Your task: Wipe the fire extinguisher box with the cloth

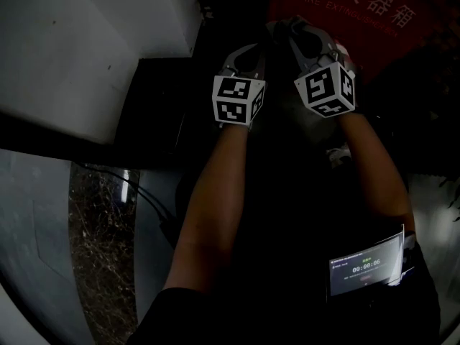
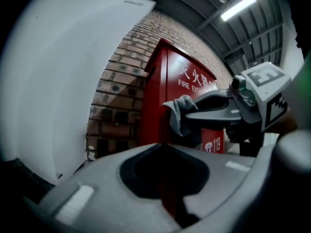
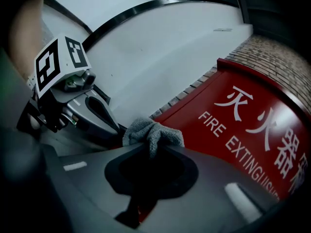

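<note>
The red fire extinguisher box [image 3: 243,125] with white lettering stands against a brick wall [image 2: 116,96]; the head view shows its front at the top [image 1: 338,6]. My right gripper [image 3: 154,147] is shut on a crumpled grey cloth [image 3: 153,132], held just in front of the box's left edge. From the left gripper view the cloth [image 2: 179,114] hangs from the right gripper's jaws [image 2: 214,111] near the box [image 2: 167,91]. My left gripper [image 2: 164,144] is shut with nothing in it, just left of the right one. Both grippers [image 1: 253,52] [image 1: 291,31] are raised side by side.
A white wall panel [image 1: 79,42] lies left of the box. A dark cable [image 1: 147,196] runs over the speckled floor [image 1: 100,243]. A small timer screen [image 1: 363,264] hangs at the person's waist. Overhead is a strip light [image 2: 238,8].
</note>
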Available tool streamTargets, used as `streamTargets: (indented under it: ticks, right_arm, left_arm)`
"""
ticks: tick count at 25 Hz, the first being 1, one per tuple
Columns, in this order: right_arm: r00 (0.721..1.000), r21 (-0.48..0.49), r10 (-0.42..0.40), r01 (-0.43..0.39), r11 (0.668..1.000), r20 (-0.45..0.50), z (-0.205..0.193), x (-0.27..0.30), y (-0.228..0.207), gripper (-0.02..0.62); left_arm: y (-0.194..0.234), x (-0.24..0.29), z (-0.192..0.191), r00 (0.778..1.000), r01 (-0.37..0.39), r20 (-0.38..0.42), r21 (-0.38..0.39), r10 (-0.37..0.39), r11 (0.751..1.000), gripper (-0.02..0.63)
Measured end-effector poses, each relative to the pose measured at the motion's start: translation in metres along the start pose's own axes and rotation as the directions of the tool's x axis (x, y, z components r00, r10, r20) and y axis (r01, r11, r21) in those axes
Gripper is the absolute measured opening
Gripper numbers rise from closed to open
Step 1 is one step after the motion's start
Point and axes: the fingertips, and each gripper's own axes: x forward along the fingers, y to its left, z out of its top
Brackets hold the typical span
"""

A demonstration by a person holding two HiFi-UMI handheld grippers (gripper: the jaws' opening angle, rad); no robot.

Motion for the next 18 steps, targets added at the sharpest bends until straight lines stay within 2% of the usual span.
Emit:
streamTargets:
  ticks: [4, 9, 13, 18]
  right_arm:
    - [0.999, 0.062, 0.041, -0.041, 0.997, -0.002, -0.020, 0.009, 0.027, 0.032]
    - [0.996, 0.077, 0.088, -0.087, 0.993, -0.005, -0.046, 0.019, 0.063, 0.032]
    - [0.994, 0.070, 0.109, -0.109, 0.992, -0.002, -0.054, 0.024, 0.083, 0.032]
    - [0.987, 0.106, 0.160, -0.157, 0.982, -0.024, -0.070, 0.030, 0.107, 0.032]
  left_arm:
    - [-0.003, 0.003, -0.021, 0.998, 0.024, -0.061, 0.032, -0.022, 0.999, 0.002]
    - [-0.006, 0.007, -0.040, 0.993, 0.022, -0.113, 0.010, -0.021, 1.000, 0.002]
    - [-0.001, 0.008, -0.066, 0.978, -0.002, -0.210, 0.014, 0.004, 1.000, 0.002]
    - [-0.005, 0.012, -0.092, 0.955, 0.028, -0.296, 0.038, -0.016, 0.999, 0.002]
